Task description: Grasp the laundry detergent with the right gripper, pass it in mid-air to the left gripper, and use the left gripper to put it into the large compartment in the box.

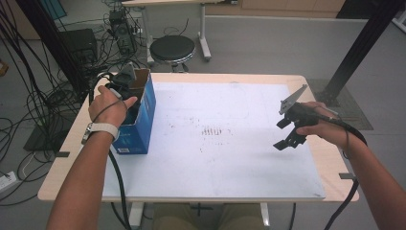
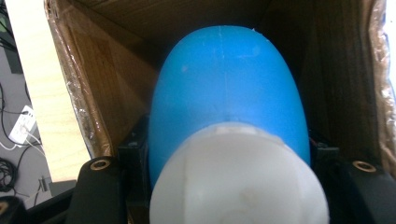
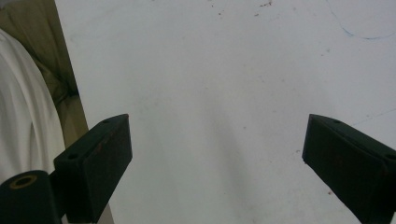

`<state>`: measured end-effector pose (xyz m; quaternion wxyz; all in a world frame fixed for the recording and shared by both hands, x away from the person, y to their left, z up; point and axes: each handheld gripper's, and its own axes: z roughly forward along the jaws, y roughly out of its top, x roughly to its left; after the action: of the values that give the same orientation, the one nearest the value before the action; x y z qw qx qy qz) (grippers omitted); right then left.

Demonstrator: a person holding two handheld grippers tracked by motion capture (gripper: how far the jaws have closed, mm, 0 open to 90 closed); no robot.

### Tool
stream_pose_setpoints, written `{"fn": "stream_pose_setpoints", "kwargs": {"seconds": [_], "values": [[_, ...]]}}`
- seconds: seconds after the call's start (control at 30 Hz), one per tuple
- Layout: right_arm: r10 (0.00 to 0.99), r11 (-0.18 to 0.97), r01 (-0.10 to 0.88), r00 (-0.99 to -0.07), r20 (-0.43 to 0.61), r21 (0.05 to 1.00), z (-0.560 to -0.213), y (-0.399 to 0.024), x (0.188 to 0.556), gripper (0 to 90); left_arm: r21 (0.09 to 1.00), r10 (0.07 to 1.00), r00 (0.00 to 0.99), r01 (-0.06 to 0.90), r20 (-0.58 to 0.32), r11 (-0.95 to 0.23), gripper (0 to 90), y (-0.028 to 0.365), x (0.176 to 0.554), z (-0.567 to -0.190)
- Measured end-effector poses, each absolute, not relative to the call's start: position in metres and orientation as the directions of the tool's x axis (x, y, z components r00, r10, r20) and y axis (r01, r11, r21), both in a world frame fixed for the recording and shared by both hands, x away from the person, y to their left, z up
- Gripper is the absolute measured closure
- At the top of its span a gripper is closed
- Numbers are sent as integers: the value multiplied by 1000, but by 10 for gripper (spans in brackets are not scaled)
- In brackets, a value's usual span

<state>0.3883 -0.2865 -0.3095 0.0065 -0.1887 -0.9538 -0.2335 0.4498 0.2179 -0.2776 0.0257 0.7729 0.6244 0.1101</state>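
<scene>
So the left gripper is sitting down inside the open top of the blue box over at about 9 o'clock on the table, and its jaws are clamping a blue bottle with a white cap. In the left gripper view the bottle is running straight away from the camera between the jaws, cap end nearest, with the brown cardboard walls of the box all around it, so it's sitting inside the box and not out in the open. Can't tell whether the bottle is resting on the box floor or hanging in the grip, it's too dark down there. The right gripper is hovering over at 3 o'clock above the white mat, jaws standing wide apart with nothing between them, just bare mat underneath in its own view. Going by that, I'm guessing the job is getting the bottle either out of the box or into it, and honestly either reading is fitting what's showing. Grip part is looking done. What's left is either lifting it clear of the walls and setting it on the mat, or letting go and pulling the gripper out. The mat itself is carrying nothing but some reddish specks near the middle, so nothing else is getting handled.
</scene>
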Motion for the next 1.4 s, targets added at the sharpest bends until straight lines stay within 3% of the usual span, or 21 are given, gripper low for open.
{"fn": "stream_pose_setpoints", "kwargs": {"seconds": [1.4], "values": [[361,816,367,-927,102,447,-310,-288,388,83,184,973,192,959,129,-214,372,220,449,-278]]}}
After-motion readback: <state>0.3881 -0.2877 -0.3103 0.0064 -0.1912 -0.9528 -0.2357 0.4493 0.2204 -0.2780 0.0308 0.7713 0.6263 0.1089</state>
